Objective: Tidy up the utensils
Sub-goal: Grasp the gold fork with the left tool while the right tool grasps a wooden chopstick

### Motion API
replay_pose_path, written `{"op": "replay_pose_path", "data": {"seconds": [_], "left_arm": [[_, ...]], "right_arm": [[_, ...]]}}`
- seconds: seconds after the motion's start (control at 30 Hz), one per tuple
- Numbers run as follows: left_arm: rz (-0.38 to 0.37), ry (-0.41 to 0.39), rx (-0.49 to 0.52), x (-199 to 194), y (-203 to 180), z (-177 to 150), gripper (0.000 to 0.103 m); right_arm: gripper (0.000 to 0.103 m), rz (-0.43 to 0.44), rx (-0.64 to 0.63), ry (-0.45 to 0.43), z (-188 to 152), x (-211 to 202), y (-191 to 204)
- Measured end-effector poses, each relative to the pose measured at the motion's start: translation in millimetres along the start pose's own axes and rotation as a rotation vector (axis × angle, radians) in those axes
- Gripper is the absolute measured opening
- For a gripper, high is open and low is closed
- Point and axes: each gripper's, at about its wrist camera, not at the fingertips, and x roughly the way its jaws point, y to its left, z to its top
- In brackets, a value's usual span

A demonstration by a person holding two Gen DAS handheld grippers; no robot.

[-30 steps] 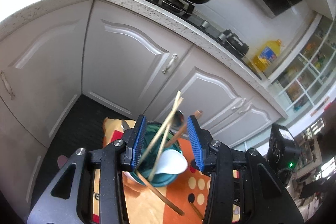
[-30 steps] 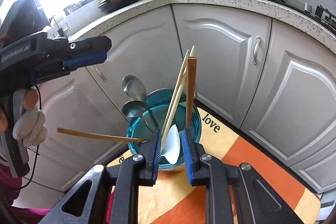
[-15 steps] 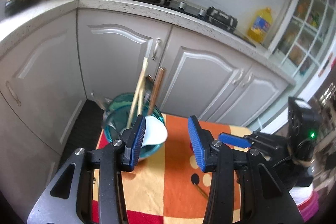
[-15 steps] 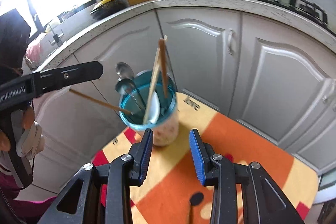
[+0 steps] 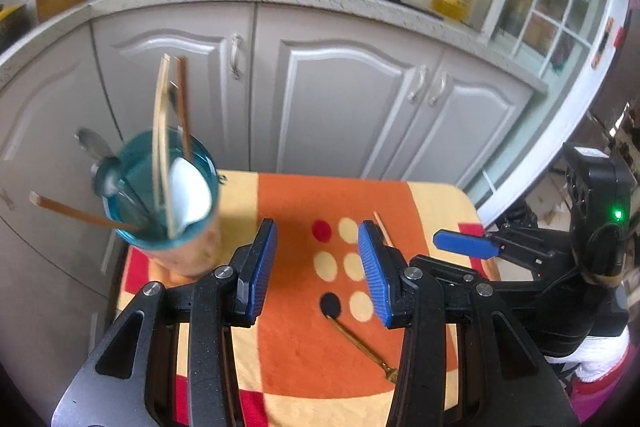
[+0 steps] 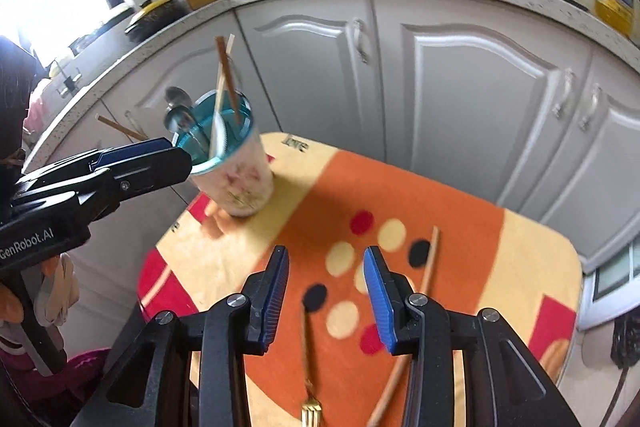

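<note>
- nearest, the right gripper (image 6: pixel 325 297) is seen with its jaws parted and nothing between them; they have just been opening. the left gripper (image 5: pixel 316 269) is likewise spread wide and empty above the cloth (image 5: pixel 304 359).
- just beyond the right jaws a gold fork (image 6: pixel 309 379) and a loose chopstick (image 6: pixel 412 327) are left lying flat on the cloth, near each other. a slim, flat piece could be skated away or pinched together with the fabric if the jaws are closed too low.
- the two could be caught together, or one knocked off the near edge, if the approach is made between them.
- the fork's head is blurred, so it cannot be said for sure which way its tines face; a grip taken on the tines would probably twist.
- farther off, the teal-rimmed cup (image 5: pixel 168 211) stands near the table's far left corner, already crowded with chopsticks, metal spoons and a white spoon (image 5: pixel 188 195); one stick leans far out over the rim. the cup could be tipped or that stick levered out if another piece is pushed in against them.
</note>
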Motion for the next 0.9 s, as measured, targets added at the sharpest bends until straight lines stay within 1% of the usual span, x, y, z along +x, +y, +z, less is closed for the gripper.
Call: {"op": "replay_pose_path", "data": {"seconds": [0.2, 0.37, 0.5, 0.63, 0.8, 0.9], "left_arm": [[-0.01, 0.057, 0.008, 21.5, -14.7, -13.4, 0.041], [-0.023, 0.116, -0.007, 40.1, -18.1, -28.0, 0.041], [-0.06, 0.194, -0.06, 59.0, -11.9, -42.5, 0.041], [-0.11, 0.283, -0.147, 80.8, -0.9, -62.9, 0.041], [-0.133, 0.377, -0.225, 102.3, 6.7, -87.8, 0.041], [-0.14, 0.414, -0.25, 110.9, 5.6, -98.7, 0.041]], "right_arm": [[0.038, -0.025, 0.043, 0.031, -21.6, -0.2, -23.5], [0.038, -0.038, 0.08, 0.078, -39.3, 11.1, -41.3], [0.039, -0.047, 0.109, 0.12, -51.7, 26.6, -54.2], [0.038, -0.056, 0.143, 0.153, -58.0, 48.6, -68.9], [0.038, -0.065, 0.129, 0.186, -52.3, 74.8, -77.8], [0.038, -0.076, 0.105, 0.203, -45.5, 85.9, -80.2]]}}
